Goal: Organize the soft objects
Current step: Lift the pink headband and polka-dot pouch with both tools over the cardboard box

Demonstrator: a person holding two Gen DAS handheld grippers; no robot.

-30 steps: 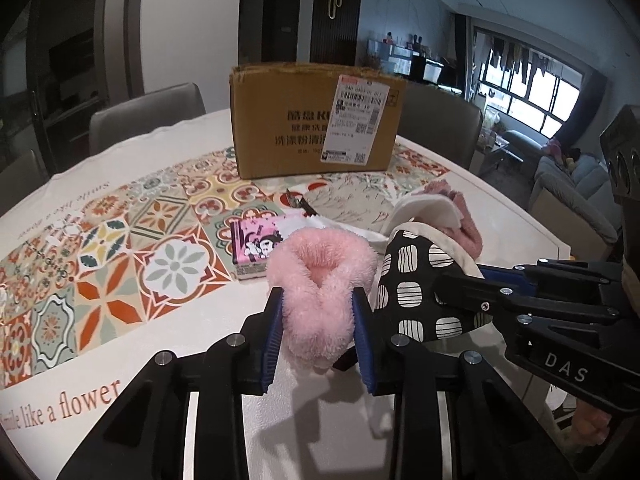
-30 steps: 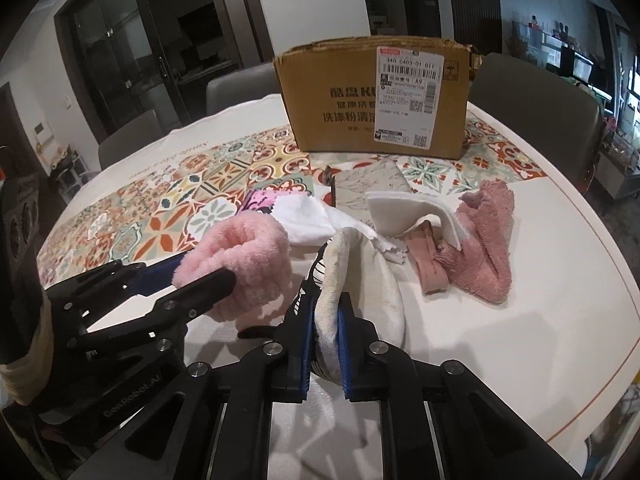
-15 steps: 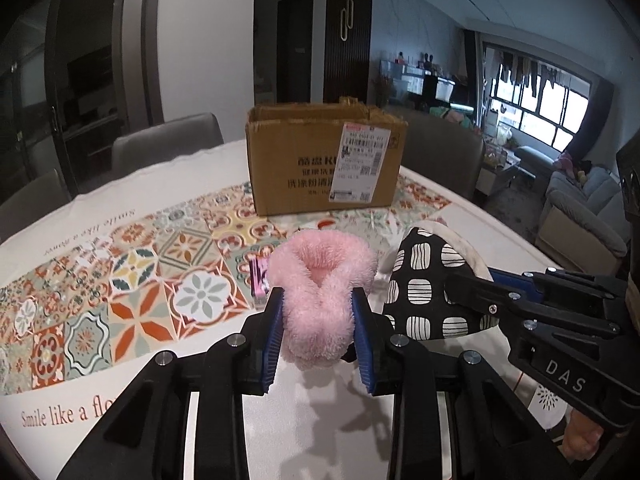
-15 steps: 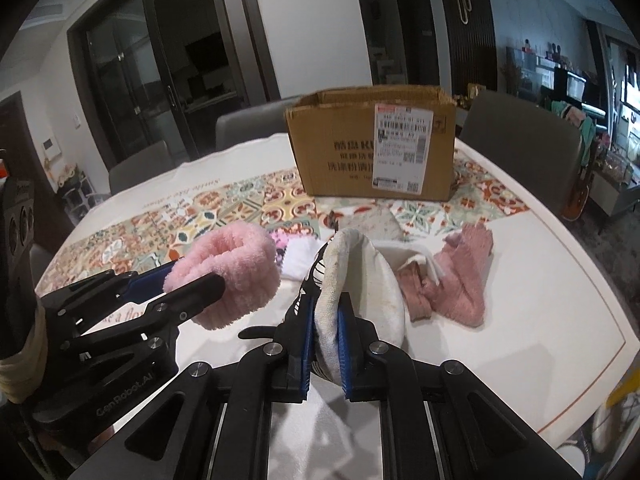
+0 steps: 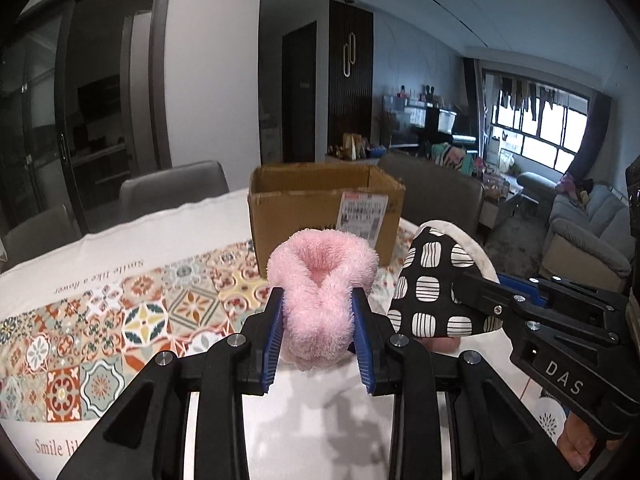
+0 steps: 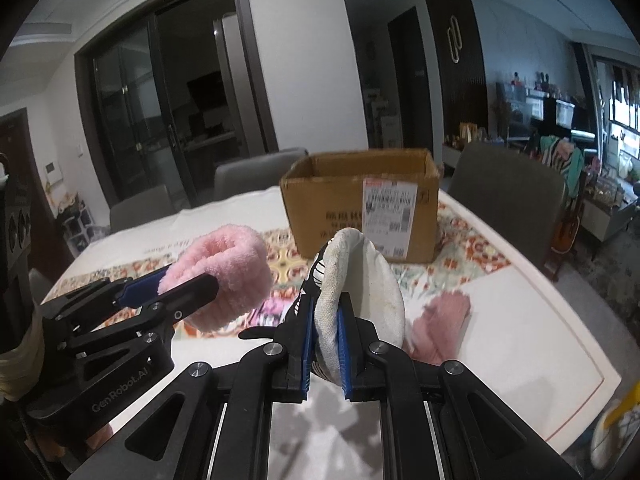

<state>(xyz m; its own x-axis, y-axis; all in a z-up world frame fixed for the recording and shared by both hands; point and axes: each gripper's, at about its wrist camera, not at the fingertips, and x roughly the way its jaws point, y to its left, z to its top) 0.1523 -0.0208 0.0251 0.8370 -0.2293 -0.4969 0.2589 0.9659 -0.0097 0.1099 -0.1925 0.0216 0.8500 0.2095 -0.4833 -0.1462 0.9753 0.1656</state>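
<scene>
My left gripper (image 5: 318, 304) is shut on a fluffy pink scrunchie-like band (image 5: 320, 280) and holds it above the table. The band also shows in the right wrist view (image 6: 224, 276). My right gripper (image 6: 325, 308) is shut on a padded pouch, white inside (image 6: 360, 280) and black with white patches outside (image 5: 436, 288). Both are lifted side by side, in front of an open cardboard box (image 5: 326, 208) (image 6: 360, 204) that stands further back on the table.
A pink cloth (image 6: 440, 328) and a pink printed packet (image 6: 272, 308) lie on the table below the grippers. The table has a patterned tile runner (image 5: 120, 320) and a white edge (image 6: 540, 340). Grey chairs (image 5: 172, 192) (image 6: 508, 196) stand around it.
Both grippers have risen with their items and the views have tilted up. The cloths on the table have dropped low in the views. The box now shows its open top.
</scene>
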